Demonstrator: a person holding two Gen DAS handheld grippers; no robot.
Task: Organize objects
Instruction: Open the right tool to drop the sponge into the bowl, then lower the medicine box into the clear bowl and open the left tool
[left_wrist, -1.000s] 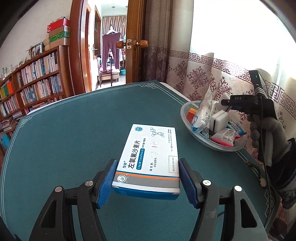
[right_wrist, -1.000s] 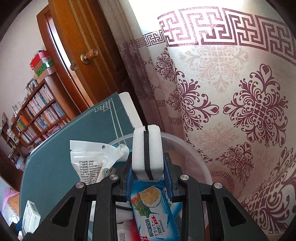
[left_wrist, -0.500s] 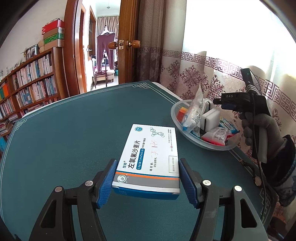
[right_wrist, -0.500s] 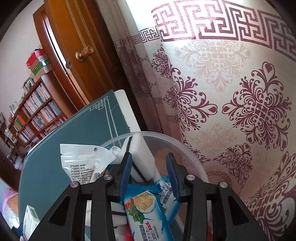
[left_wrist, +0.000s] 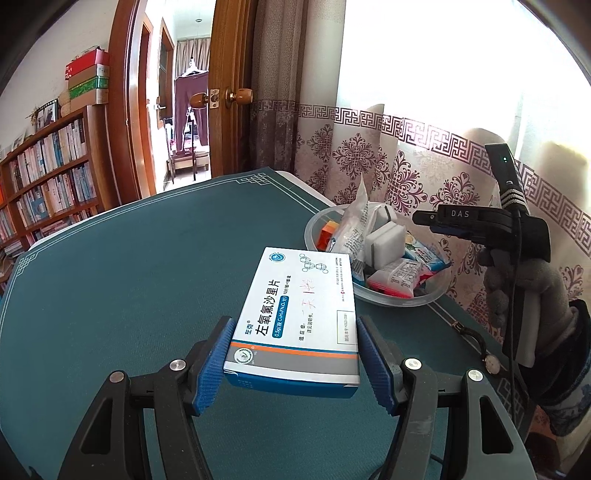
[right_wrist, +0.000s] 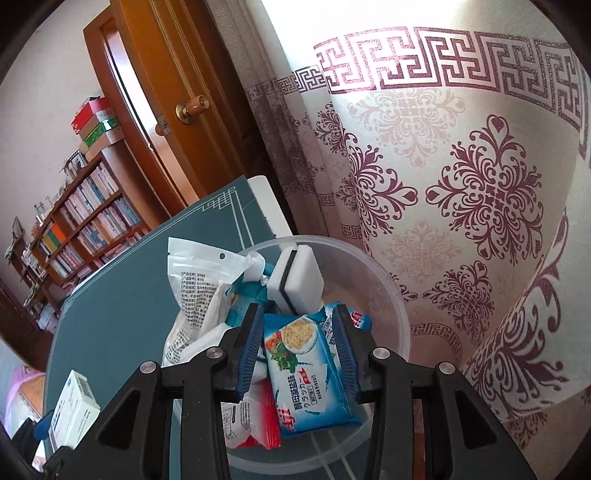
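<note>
My left gripper (left_wrist: 295, 363) is shut on a white and blue medicine box (left_wrist: 299, 314), held above the green table and left of the clear plastic bowl (left_wrist: 402, 298). The box also shows in the right wrist view (right_wrist: 74, 410). My right gripper (right_wrist: 297, 349) is open and empty above the bowl (right_wrist: 391, 295); it also shows in the left wrist view (left_wrist: 430, 219). A white sponge with a black stripe (right_wrist: 295, 282) lies in the bowl, leaning on the other items. A blue cracker packet (right_wrist: 306, 369) lies below my fingers.
The bowl also holds a white pouch (right_wrist: 195, 280), a red and white packet (right_wrist: 255, 421) and an orange item (left_wrist: 327, 232). A patterned curtain (right_wrist: 461, 192) hangs just behind the bowl. A bookshelf (left_wrist: 48, 184) and a wooden door (left_wrist: 225, 92) stand beyond the table (left_wrist: 129, 277).
My right gripper opened and let go of the white sponge, which now rests in the bowl, and it drew back. My left gripper moved toward the bowl with the medicine box.
</note>
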